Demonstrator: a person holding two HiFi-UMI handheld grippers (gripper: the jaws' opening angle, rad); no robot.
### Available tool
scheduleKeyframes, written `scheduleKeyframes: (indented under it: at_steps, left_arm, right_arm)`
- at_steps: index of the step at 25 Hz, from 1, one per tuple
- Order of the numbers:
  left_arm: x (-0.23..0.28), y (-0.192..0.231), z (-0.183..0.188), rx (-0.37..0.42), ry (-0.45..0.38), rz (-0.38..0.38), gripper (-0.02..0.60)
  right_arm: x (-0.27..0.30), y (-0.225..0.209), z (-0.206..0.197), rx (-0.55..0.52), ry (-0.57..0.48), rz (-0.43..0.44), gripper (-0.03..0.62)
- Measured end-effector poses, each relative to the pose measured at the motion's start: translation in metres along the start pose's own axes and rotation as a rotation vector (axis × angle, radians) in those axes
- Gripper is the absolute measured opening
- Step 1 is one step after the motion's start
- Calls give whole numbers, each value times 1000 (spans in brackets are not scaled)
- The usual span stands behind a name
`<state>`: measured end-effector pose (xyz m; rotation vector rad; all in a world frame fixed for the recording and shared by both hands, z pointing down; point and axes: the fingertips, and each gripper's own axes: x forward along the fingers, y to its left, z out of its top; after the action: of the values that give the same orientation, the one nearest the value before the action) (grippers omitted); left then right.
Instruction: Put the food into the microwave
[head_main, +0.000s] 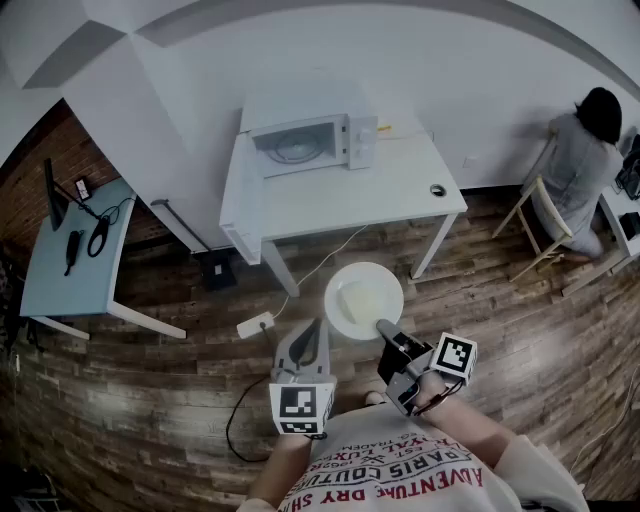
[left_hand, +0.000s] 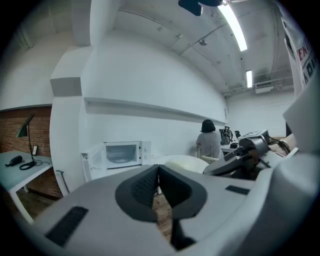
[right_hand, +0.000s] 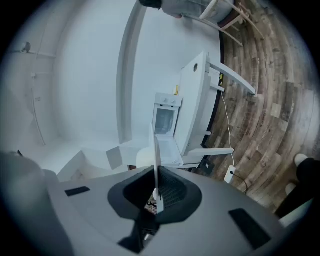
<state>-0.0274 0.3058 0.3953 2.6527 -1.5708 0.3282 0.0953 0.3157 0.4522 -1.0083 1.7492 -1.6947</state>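
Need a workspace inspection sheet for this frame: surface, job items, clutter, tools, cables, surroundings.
Surface: white table, carrying the microwave.
Job's things: microwave at the table's back, door open; white plate with pale food, held in the air short of the table.
Clutter: small round object near the table's right edge.
Tools: right tool shut on the plate's rim; left tool shut, nothing in it.
Cables: white cable drops from the table to a power strip; black cable loops on the floor.
Surroundings: wood floor; side table with lamp; seated person.
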Motion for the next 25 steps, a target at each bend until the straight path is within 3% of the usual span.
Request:
scheduleKeyframes:
  at_steps: [11, 25]
  left_arm:
    - [7, -9, 1, 13, -5, 9, 5]
    - [42, -29, -2, -12, 12, 31, 5]
  right_arm:
    - [-1, -1, 6, 3, -1, -5, 21]
    - [-7, -24, 45, 39, 19, -31, 21]
